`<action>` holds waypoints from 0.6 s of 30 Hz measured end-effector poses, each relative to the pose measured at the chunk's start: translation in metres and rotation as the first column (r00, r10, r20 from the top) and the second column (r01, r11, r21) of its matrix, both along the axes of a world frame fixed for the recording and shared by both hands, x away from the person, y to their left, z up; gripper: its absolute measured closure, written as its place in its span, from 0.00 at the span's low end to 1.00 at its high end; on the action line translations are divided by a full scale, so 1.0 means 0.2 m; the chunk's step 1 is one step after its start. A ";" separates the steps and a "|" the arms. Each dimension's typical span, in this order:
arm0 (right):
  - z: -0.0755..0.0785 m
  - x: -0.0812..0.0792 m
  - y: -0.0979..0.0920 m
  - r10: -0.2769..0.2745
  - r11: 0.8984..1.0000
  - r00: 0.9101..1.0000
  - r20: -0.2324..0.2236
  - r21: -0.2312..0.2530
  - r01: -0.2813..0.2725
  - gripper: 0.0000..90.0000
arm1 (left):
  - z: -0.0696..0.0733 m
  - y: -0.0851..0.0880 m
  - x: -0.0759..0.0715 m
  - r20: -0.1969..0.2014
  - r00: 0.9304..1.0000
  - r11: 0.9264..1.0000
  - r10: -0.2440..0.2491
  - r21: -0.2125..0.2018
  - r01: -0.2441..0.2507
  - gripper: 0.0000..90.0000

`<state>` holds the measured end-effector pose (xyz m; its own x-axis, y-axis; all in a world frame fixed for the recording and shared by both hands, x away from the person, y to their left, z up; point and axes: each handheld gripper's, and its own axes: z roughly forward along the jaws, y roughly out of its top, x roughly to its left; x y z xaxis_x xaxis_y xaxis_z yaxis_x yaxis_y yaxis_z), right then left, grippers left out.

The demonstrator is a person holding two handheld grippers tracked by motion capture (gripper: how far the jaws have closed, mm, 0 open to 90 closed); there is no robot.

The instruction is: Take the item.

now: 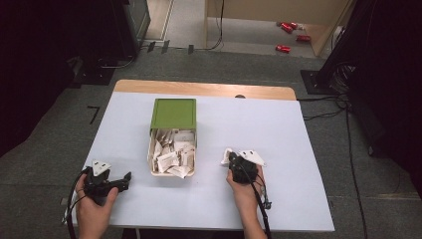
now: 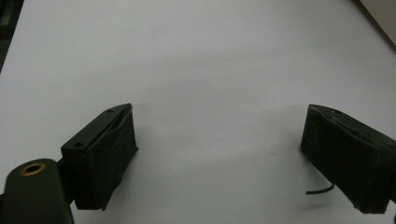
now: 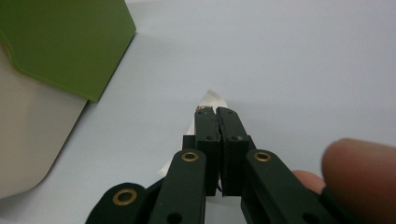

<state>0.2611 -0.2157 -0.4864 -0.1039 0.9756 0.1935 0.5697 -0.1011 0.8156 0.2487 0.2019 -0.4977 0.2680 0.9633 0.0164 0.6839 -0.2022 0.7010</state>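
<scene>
One packet pinched in the right gripper (image 3: 218, 111), a boxful more beside it.

Two grippers are at work on the white table (image 1: 278, 129): the right one has its jaws pressed together on a single small white packet (image 3: 212, 100), held just above the tabletop a little to the right of the box (image 1: 172, 137), while the left gripper (image 2: 219, 154) sits low at the table's near left corner with its jaws wide apart and nothing between them. There is one box, cream-walled with a green lid (image 1: 173, 113) slid back over its far half; the open near half is heaped with white packets (image 1: 173, 153), perhaps a dozen, too jumbled to count surely. Nothing lies between packet and box. On the floor beyond lie several red items (image 1: 291, 35).
</scene>
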 end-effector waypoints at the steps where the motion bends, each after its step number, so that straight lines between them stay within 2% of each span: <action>1: 0.00 0.00 0.00 0.002 1.000 1.000 0.000 -0.002 -0.002 1.00 | 0.00 0.00 0.00 0.000 1.000 1.000 0.000 0.000 0.000 0.12; 18: -0.03 0.00 0.00 0.004 1.000 1.000 -0.015 -0.004 -0.004 0.99 | 0.00 0.00 0.00 0.000 1.000 1.000 0.000 0.000 0.000 0.12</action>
